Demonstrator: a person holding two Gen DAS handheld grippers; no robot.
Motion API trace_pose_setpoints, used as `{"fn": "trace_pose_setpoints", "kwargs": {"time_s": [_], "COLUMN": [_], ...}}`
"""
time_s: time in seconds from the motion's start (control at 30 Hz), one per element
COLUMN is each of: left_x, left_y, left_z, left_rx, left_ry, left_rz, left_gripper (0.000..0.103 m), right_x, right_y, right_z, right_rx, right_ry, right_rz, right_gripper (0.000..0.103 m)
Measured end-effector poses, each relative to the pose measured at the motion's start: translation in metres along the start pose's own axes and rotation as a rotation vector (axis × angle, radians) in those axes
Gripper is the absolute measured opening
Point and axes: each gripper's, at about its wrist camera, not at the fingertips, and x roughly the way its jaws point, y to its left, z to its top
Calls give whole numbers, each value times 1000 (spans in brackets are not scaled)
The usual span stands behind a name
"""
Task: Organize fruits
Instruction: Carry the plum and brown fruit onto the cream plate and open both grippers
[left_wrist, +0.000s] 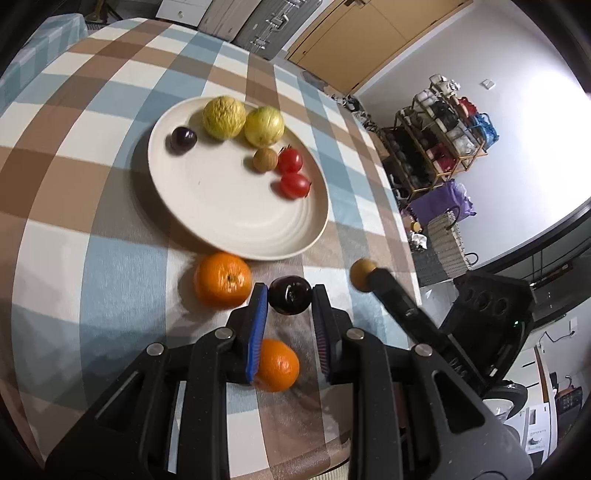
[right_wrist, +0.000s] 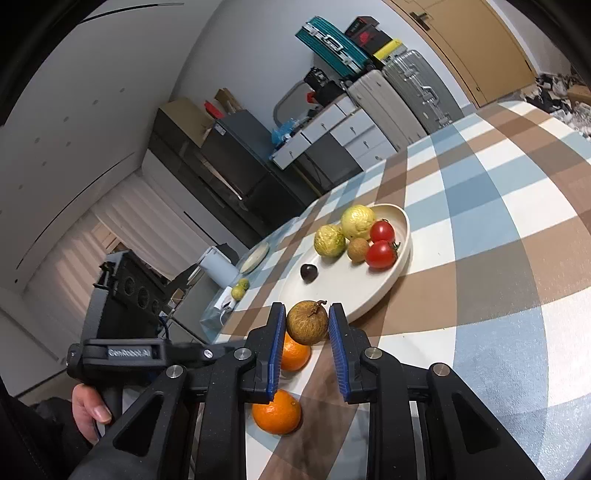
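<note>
A cream plate (left_wrist: 236, 221) (right_wrist: 369, 295) on the checked tablecloth holds two yellow-green fruits (left_wrist: 223, 117), two red tomatoes (left_wrist: 294, 184), a brown longan (left_wrist: 265, 159) and a dark cherry (left_wrist: 183, 140). My left gripper (left_wrist: 290, 295) is shut on a dark cherry (left_wrist: 290, 295), held above the cloth just short of the plate. My right gripper (right_wrist: 307, 322) is shut on a brown longan (right_wrist: 307, 322), near the plate's rim; it also shows in the left wrist view (left_wrist: 364, 274). Two oranges (left_wrist: 222, 279) (left_wrist: 277, 364) lie on the cloth below the grippers.
The table's edge runs along the right in the left wrist view, with a shelf rack (left_wrist: 443, 136) and bags on the floor beyond. Suitcases (right_wrist: 388, 92) and cabinets stand past the far table edge. A small dish (right_wrist: 255, 256) and two green fruits (right_wrist: 239, 290) sit at the table's far corner.
</note>
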Motion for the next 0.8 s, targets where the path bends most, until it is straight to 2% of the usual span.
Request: {"fn": "trace_pose_setpoints", "kwargs": {"time_s": [0.27,0.6,0.8], "left_x": [-5,11,30], "left_y": [1,16,23], "left_z": [31,76,96], "left_rx": [65,118,148], "left_ry": [-46,-98,-96], "left_rz": [1,49,62], "left_gripper": [21,21,21], "right_x": [16,49,79], "right_y": [11,25,25], "right_z": [7,57,80], "right_rx": [-47,-105,-131], "right_ry": [52,67,102], "right_rz": [-66,-94,-107], "right_gripper": [24,24,24]}}
